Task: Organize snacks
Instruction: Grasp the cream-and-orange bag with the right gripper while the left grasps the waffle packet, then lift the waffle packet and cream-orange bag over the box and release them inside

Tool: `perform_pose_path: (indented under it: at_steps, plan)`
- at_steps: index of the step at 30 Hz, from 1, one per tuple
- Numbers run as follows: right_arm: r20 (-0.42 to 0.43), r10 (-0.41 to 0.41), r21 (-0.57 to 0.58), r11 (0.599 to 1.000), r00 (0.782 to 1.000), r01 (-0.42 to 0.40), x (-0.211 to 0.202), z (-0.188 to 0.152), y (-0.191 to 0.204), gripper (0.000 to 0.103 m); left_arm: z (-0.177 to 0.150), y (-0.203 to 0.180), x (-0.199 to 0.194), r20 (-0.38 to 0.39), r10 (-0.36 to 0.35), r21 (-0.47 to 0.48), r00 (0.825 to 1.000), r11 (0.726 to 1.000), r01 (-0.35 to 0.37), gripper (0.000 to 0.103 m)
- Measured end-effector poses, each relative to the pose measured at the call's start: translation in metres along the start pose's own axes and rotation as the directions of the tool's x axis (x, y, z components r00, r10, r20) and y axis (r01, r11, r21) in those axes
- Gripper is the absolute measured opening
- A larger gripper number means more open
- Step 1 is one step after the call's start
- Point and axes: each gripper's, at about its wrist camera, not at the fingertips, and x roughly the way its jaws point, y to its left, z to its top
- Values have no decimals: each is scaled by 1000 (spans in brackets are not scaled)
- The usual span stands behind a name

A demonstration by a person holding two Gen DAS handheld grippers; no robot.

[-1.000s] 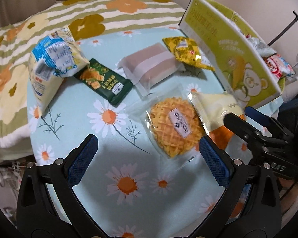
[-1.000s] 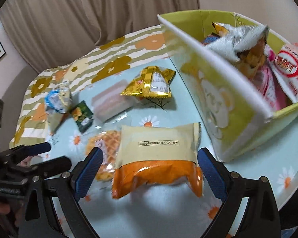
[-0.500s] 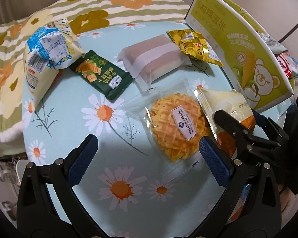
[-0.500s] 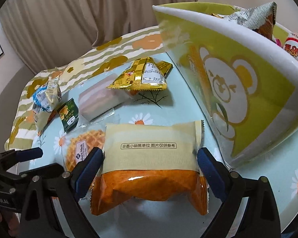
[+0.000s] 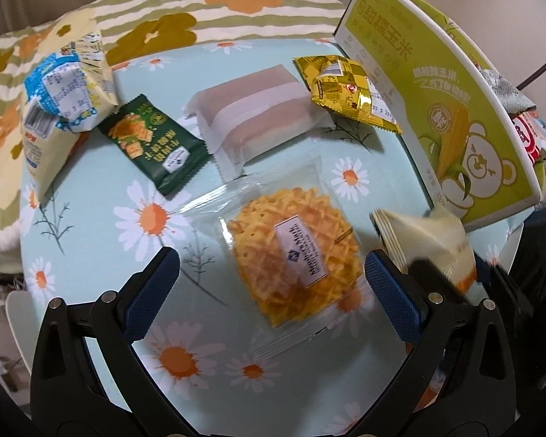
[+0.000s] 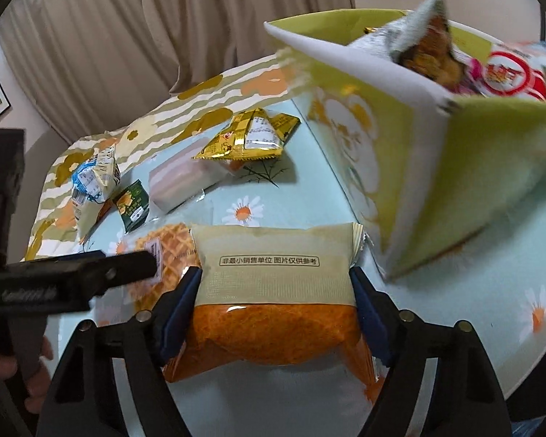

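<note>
The right gripper (image 6: 275, 302) had just been closing, and its blue pads now pressed both sides of the cream-and-orange snack packet (image 6: 276, 276) lying on the desk (image 6: 491, 291) at six o'clock in its view, so the pick-up step looked underway. The left gripper (image 5: 273, 287) hung wide open and empty over the waffle pack (image 5: 295, 258). Farther off, at about two o'clock, stood the yellow-green snack box (image 6: 473, 167), already part-filled; next the packet probably needed lifting clear of the box's near wall and dropping inside.
</note>
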Motion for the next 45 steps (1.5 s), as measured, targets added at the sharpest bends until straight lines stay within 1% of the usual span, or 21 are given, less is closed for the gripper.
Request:
perform_pose_path:
  at_steps: [5,9,13,15,18,21,24,27,31,32,33,34,35,36,41,43,45]
  plan:
    - [-16,0,-14,1000,1000,0,-7,-10,-5,75,4,-9,8,-7,8,-18,1000,1000,-8,101]
    - [-18,-11,-91,996,1000,10,-11,-17,-5,75,9,-10,14,-11,19,-68,1000,997,-20,101]
    - [-17,-25,-159,987,1000,22,-11,-20,-1,75,15,-17,25,-42,67,-98,997,993,-71,101]
    - [-16,-28,-179,983,999,25,-9,-20,1,75,17,-21,33,-67,111,-92,992,989,-116,101]
    - [-18,-32,-202,979,999,27,-8,-20,3,75,16,-23,43,-97,158,-84,983,983,-166,101]
    - [-17,-38,-228,973,999,33,-7,-21,5,75,15,-19,43,-103,147,-108,984,982,-158,101]
    - [-16,-41,-251,967,999,36,-7,-21,6,75,10,-16,40,-120,164,-126,979,976,-179,101]
    - [-14,-40,-260,965,999,35,-7,-23,6,75,8,-13,42,-137,158,-150,978,972,-178,101]
    - [-17,-33,-263,964,999,27,-7,-22,6,75,11,-23,49,-151,202,-104,968,970,-219,101]
    - [-17,-31,-264,964,999,25,-7,-21,6,75,11,-26,51,-151,219,-88,964,968,-234,100]
    - [-18,-30,-265,964,999,24,-7,-21,6,75,9,-30,51,-144,242,-63,959,965,-253,96]
    - [-18,-28,-266,964,999,22,-7,-21,6,75,7,-32,48,-128,240,-47,962,968,-248,93]
    - [-18,-26,-266,964,999,21,-7,-21,6,75,6,-33,46,-119,239,-42,964,968,-245,83]
    - [-17,-25,-266,964,1000,19,-7,-21,6,75,6,-32,42,-112,236,-39,965,970,-242,79]
    - [-17,-18,-265,964,1000,13,-7,-20,9,75,2,-21,34,-101,198,-22,975,979,-201,76]
    - [-11,-16,-268,963,1000,12,-8,-19,11,75,-1,-11,27,-102,170,-50,980,983,-176,76]
    - [-10,-10,-267,964,1000,7,-9,-16,15,75,-2,-5,18,-86,160,-63,983,984,-165,75]
